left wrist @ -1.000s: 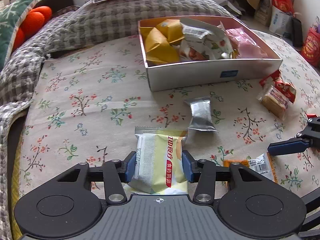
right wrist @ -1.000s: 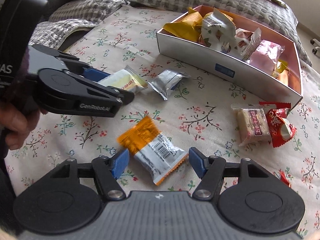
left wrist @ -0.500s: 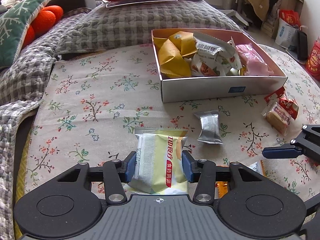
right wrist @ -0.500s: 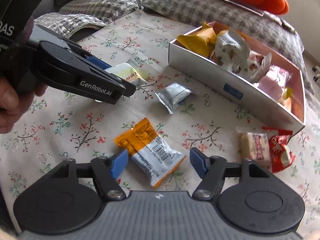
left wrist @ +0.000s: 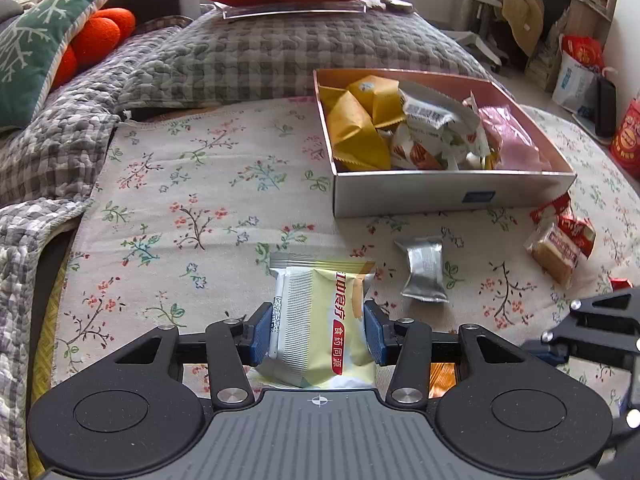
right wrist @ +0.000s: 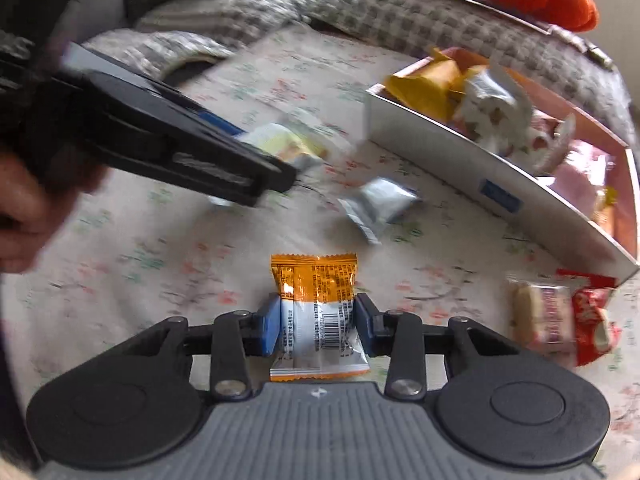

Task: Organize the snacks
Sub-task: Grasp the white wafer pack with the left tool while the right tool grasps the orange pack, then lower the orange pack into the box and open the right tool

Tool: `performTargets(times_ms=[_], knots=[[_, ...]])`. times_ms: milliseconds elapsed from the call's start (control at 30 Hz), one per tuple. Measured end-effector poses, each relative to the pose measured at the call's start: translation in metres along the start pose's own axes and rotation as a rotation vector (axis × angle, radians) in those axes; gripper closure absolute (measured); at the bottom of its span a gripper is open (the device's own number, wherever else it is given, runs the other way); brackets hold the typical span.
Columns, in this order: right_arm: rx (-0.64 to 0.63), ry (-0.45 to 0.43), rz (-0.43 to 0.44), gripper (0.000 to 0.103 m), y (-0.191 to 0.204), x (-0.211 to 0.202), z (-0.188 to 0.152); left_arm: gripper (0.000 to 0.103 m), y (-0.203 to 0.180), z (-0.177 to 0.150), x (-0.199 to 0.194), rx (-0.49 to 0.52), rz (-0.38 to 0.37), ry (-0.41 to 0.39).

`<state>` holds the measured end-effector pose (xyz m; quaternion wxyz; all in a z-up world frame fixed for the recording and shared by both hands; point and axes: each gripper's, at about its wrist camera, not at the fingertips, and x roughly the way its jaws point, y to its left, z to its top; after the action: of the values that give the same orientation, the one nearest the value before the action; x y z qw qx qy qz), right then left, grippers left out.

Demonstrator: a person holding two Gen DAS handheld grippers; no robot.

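My left hand-held gripper (left wrist: pixel 318 334) clamps the pale yellow packet (left wrist: pixel 320 320); my right hand-held gripper (right wrist: pixel 316 326) is closing on the orange packet (right wrist: pixel 316 304). One silver packet (left wrist: pixel 424 272) and two red-wrapped snacks (left wrist: pixel 560 244) lie loose before the one snack box (left wrist: pixel 452 196) on the floral cloth (left wrist: pixel 180 208).

The right wrist view is motion-blurred, smearing the floral cloth (right wrist: pixel 168 264) and the left gripper (right wrist: pixel 276 176).

Both tools look alike: the left gripper (left wrist: pixel 318 334) and the right gripper (right wrist: pixel 316 326) are matte black plastic with blue rubber pads (right wrist: pixel 269 326), silver screws (left wrist: pixel 233 393) at the linkage joints, two round discs either side and a ribbed grey hood bearing a small crosshair mark
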<state>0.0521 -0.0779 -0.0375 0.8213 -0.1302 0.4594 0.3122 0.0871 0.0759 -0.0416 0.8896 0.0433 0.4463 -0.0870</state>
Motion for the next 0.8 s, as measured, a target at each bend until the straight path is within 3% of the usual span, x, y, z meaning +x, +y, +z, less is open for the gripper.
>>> performTargets(times_ms=[300, 567, 800], knots=[[0.1, -0.011, -0.076, 0.068, -0.011, -0.005, 0.006, 0.058, 0.007, 0.007, -0.006, -0.041, -0.011, -0.035], [0.223, -0.123, -0.079, 0.068, -0.045, -0.037, 0.022, 0.058, -0.004, 0.039, -0.017, -0.098, -0.069, -0.126], [0.568, -0.23, -0.107, 0.068, -0.128, -0.061, 0.018, 0.058, -0.037, 0.075, -0.004, -0.093, -0.159, -0.163]])
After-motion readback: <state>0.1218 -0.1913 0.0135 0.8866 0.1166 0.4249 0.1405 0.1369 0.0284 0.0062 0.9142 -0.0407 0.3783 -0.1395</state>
